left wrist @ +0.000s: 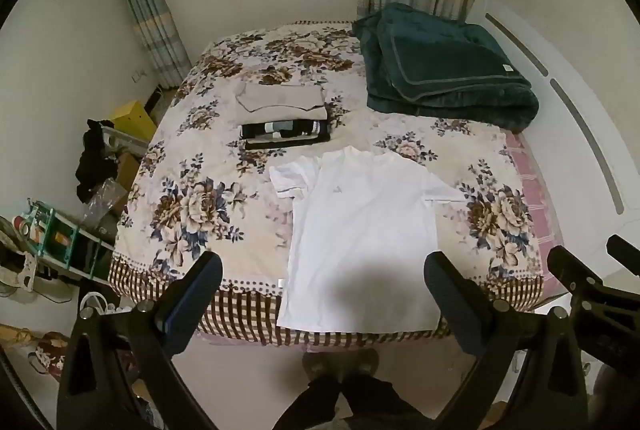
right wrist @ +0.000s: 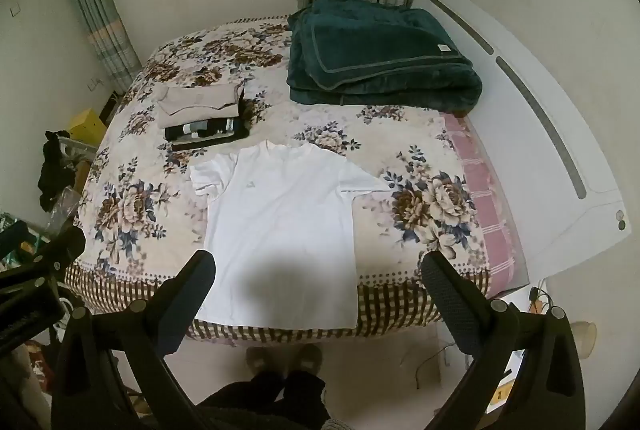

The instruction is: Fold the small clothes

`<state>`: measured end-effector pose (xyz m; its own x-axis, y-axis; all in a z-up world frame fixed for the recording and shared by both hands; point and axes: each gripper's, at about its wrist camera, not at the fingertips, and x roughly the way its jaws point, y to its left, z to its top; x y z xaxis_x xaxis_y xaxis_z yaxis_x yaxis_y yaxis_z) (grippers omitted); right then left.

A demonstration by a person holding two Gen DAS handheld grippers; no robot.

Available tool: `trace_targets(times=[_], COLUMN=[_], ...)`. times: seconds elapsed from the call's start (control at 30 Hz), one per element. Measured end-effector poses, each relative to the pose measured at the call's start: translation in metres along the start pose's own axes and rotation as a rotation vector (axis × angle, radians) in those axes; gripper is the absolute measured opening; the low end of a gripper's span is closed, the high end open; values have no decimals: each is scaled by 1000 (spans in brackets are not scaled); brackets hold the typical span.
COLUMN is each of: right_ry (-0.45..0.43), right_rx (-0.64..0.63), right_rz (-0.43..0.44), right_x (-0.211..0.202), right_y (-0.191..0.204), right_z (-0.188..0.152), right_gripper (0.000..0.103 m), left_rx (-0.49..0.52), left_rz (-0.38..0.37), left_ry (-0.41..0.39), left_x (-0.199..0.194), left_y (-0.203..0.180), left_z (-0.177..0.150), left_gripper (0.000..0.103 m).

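A white T-shirt (left wrist: 360,230) lies flat, front up, on the floral bed cover, its hem at the near edge of the bed; it also shows in the right wrist view (right wrist: 280,226). Behind it sit a folded black garment (left wrist: 286,135) and a folded beige garment (left wrist: 280,101), also seen as the black one (right wrist: 206,131) and the beige one (right wrist: 200,101). My left gripper (left wrist: 323,270) is open and empty, held above the shirt's hem. My right gripper (right wrist: 318,268) is open and empty, also above the hem. The right gripper shows in the left wrist view (left wrist: 580,270).
A folded dark green blanket (left wrist: 444,65) lies at the back right of the bed (left wrist: 192,197). A white headboard (right wrist: 540,109) runs along the right. Clutter, a yellow box (left wrist: 134,117) and shelves stand on the floor at left. The person's feet (left wrist: 340,362) are at the bed's foot.
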<state>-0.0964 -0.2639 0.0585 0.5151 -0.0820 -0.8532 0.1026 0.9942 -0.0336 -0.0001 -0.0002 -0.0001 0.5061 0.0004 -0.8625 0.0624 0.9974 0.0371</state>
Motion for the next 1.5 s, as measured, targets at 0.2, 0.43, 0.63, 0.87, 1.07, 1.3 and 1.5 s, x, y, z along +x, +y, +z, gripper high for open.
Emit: trace_targets(times=[0.2,0.43,0.63,0.87,1.07,1.3,1.5], right_ry=[-7,-4,-4,-6,-6,-9,-10], right_rx=[-6,-8,-8,-10,-10,-12,-11], right_rz=[-13,-13,-15,-16,-17,-19,-21], right_x=[-2,-3,-3,-4,-5,-6,-6], right_y=[1,2,3,1,1,1,1], right_z=[1,1,1,3,4,5,6], right_gripper=[103,103,103,103,103,103,103], left_rx=[-5,-5,-5,-5,-3,-4,-5], left_rz=[-10,-9,-10,-12,-11,-13,-13], left_ry=[-2,0,-2,-5,-6,-6,-8], left_x=[0,0,0,0,0,0,0], left_y=[0,0,0,-4,-5,-4,-4], left_z=[0,0,0,0,0,0,0], left_gripper=[103,103,103,103,103,103,103])
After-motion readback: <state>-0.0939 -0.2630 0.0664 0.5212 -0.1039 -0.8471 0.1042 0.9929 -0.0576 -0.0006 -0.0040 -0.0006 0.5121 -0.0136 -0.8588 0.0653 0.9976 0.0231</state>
